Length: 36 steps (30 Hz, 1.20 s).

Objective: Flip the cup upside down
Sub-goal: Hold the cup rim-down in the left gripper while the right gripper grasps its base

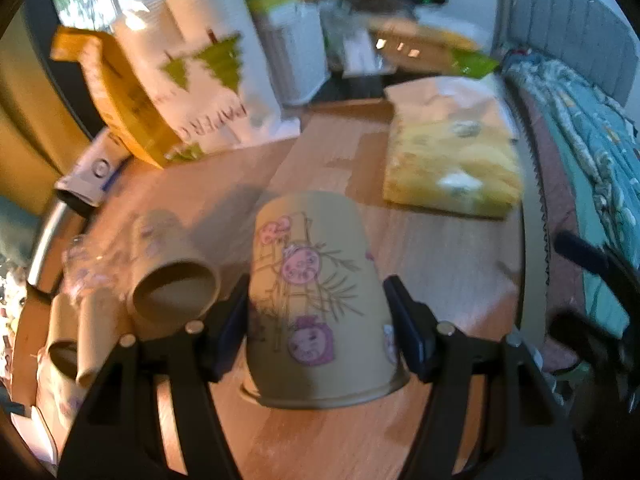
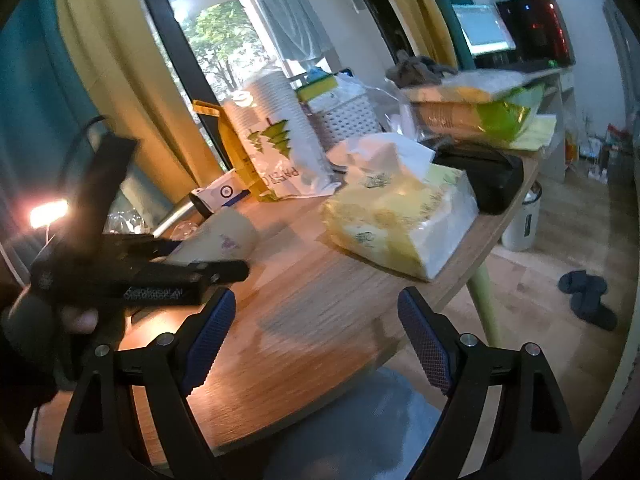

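Note:
A tan paper cup (image 1: 316,304) with pink cartoon prints stands upside down, rim near the wooden table (image 1: 440,264). My left gripper (image 1: 316,328) has its fingers against both sides of the cup and is shut on it. In the right wrist view the same cup (image 2: 220,240) shows beyond the left gripper's black body (image 2: 132,268), at the left. My right gripper (image 2: 316,336) is open and empty above the table's front edge.
Several more paper cups (image 1: 172,288) lie on their sides at the left. A yellow tissue pack (image 1: 452,160) lies at the right, a white bag with green trees (image 1: 200,76) at the back. A chair with a blanket (image 1: 580,140) stands at the right.

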Available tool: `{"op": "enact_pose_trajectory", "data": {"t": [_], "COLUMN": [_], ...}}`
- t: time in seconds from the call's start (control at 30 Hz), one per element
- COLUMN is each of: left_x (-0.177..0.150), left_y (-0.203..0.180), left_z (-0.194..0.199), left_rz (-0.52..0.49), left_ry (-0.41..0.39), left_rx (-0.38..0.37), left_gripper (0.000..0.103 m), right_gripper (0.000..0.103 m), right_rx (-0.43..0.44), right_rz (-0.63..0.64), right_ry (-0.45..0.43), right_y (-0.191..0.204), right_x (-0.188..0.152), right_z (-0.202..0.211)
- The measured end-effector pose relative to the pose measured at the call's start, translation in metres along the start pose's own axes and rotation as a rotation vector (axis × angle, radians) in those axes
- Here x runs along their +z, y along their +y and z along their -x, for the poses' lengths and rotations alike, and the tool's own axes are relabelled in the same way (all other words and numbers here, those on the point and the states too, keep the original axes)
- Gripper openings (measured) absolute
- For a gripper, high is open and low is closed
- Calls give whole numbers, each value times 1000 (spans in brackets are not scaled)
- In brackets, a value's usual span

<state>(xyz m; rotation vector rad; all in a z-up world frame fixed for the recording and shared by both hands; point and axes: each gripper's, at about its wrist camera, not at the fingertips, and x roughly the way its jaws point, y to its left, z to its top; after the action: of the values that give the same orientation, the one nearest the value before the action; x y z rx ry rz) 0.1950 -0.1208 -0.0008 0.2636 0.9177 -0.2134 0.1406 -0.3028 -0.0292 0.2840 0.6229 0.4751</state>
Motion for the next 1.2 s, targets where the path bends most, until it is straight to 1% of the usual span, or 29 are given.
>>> {"op": "enact_pose_trajectory", "data": {"t": [0.13,0.2,0.3,0.4,0.5,0.57,0.6,0.73,0.83,1.0,1.13,1.2], "left_x": [-44,-71,-101,-130,-154,-165,-168,-175,-182,-192,-190,-190], "left_y": [10,16,25,28,27,32,34,40,44,46,42,41], "left_z": [30,47,68,90,107,113,115,122,129,139,140,142], "left_rz": [24,51,97,120,101,124,134,144,158,162,148,144], "left_ry": [-109,-166,-249,-379,-468,-492,-489,-514,-550,-595,-607,-615], "left_rx": [-16,-38,-50,4,24,23,9,1,-9,-26,-27,-30], "left_gripper": [66,66,66,66,66,66,66,66,66,66,67,67], "right_gripper": [86,86,86,86,86,86,86,86,86,86,86,85], "right_rx": [-23,-28,-22,23,70,105,130,227,272,350,412,403], "right_rz": [38,59,88,99,100,103,102,104,111,87,67,72], "right_ry": [-1,-1,-11,-5,20,26,31,66,93,151,185,188], "right_y": [26,40,61,81,102,119,127,156,171,179,181,182], "right_x": [-6,-9,-14,-14,-11,-8,-8,-7,-10,-9,-7,-6], "right_z": [4,6,11,13,9,10,10,7,4,-7,-13,-14]}}
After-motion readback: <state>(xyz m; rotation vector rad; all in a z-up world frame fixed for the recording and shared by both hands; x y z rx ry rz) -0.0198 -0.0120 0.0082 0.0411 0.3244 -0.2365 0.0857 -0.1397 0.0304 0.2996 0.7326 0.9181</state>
